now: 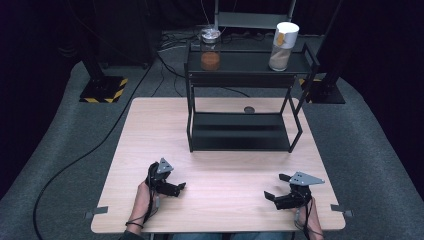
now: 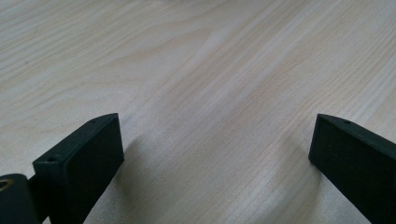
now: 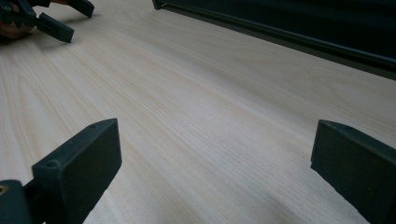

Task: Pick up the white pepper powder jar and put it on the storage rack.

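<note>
The left gripper [image 1: 176,187] rests low over the near-left part of the wooden table [image 1: 150,130], jaws spread wide with nothing between them; in the left gripper view only bare wood grain lies between its two black fingers [image 2: 79,163]. The right gripper [image 1: 276,190] sits at the near-right, likewise spread and empty, its tips pointing inward toward the left one, the two well apart. In the right gripper view its own fingers [image 3: 77,168] frame bare tabletop, and the other gripper [image 3: 51,21] shows far off at the upper left.

Beyond both sets of fingertips, toward the far side of the table, stands a black two-tier shelf [image 1: 240,132], its lower tier bare. On the top tier, a clear jar [image 1: 210,49] holding an orange-brown filling stands to the left, and a white-lidded container [image 1: 283,46] with a paler brownish filling, possibly grains, stands to the right. A small dark round object [image 1: 249,109] lies on the table behind the shelf.
</note>
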A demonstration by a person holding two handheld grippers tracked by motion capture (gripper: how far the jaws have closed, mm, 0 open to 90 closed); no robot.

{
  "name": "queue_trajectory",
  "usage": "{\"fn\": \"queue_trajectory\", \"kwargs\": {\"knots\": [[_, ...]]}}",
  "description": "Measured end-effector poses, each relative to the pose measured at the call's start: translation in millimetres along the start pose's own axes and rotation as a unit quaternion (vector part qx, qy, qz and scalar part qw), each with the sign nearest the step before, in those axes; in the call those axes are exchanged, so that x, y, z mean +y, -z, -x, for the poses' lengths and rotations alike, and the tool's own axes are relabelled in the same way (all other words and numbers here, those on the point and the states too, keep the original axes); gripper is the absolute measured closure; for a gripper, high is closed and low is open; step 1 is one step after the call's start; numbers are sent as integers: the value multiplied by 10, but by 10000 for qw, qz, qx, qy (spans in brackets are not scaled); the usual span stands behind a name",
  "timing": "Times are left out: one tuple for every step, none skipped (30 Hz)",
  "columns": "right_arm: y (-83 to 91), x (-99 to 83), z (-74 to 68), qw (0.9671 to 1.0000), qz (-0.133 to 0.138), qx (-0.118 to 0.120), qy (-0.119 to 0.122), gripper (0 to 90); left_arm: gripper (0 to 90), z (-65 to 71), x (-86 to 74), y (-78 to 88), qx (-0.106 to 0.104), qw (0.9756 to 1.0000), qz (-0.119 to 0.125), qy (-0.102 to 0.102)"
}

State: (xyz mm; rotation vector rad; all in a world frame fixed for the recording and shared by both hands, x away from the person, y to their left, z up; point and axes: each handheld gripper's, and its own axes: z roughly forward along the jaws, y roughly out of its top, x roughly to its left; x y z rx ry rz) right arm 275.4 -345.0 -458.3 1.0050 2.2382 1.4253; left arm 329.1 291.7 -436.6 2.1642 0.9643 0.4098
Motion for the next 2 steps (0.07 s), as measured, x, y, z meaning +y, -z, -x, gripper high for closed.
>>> {"fn": "queue_trajectory", "kwargs": {"knots": [[0,0,4,10000,1,3,-15,7,24,0,0,0,0,10000,-1,-1],[0,0,11,10000,1,20,-17,6,24,1,0,0,2,10000,1,-1]]}}
